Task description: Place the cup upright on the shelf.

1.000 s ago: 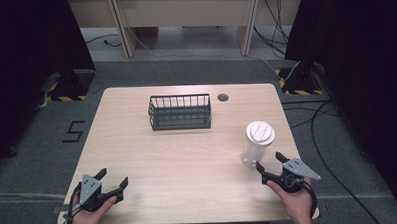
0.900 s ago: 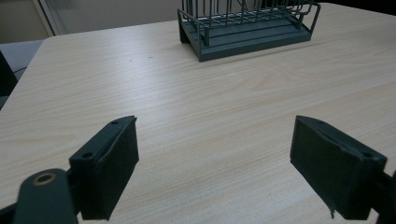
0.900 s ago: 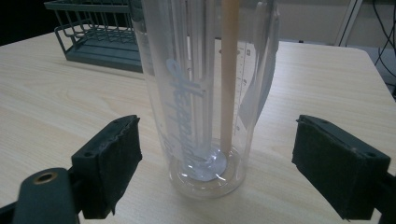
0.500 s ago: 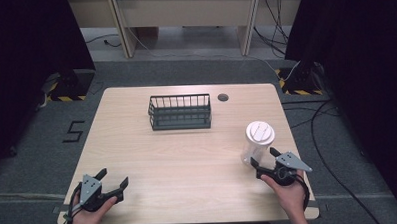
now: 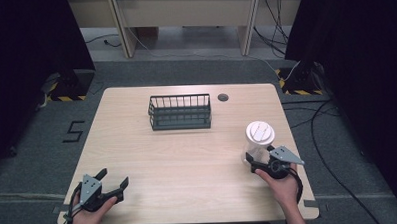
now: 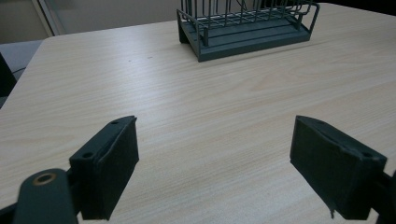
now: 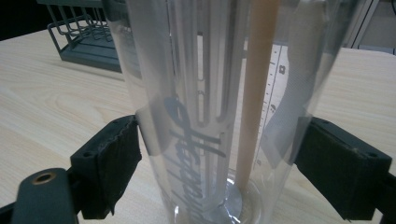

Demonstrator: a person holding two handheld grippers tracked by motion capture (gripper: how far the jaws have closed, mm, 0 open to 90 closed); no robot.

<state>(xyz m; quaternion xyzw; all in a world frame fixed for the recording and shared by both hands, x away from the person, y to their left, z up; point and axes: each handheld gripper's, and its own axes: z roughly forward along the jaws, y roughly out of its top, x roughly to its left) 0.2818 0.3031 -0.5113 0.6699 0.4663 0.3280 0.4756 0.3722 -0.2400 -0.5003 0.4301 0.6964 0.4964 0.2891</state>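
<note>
- Step in hand: right gripper (image 5: pixel 258 163) set around the clear plastic jar (image 5: pixel 258 145) with the white lid (image 5: pixel 260 133), at the approach-to-grasp stage, judging from the jaw placement.
- Jar stands upright near the table's (image 5: pixel 138 159) right edge, toward the near right corner, well apart from the wire rack (image 5: pixel 180 111).
- Right gripper view: jar (image 7: pixel 224 102) sits between the two black pads (image 7: pixel 116 154); left pad looks touching or just beside the wall, right pad just beside it. Jaws spread wide, not clamped hard; can't tell if there is real squeeze yet. Call it released around the jar.
- Inside the jar: a tan stick-like piece (image 7: pixel 254 93) and printed script on the wall; contents otherwise unclear.
- Next move, as a judgement: close the jaws evenly on the lower body, keep the jar upright, then lift; a thin clear wall may flex or slip, so grip needs to be centred.
- Right hand (image 5: pixel 284 186) pose: forearm in from the near edge, gripper pointing away and slightly left, low at the jar's base.
- Left gripper (image 5: pixel 114 184) near the near left corner, held just over the table, jaws wide apart, grasping nothing; left gripper view looks toward the rack (image 6: pixel 247 25).
- Left hand (image 5: pixel 87 216) at the near edge, idle.
</note>
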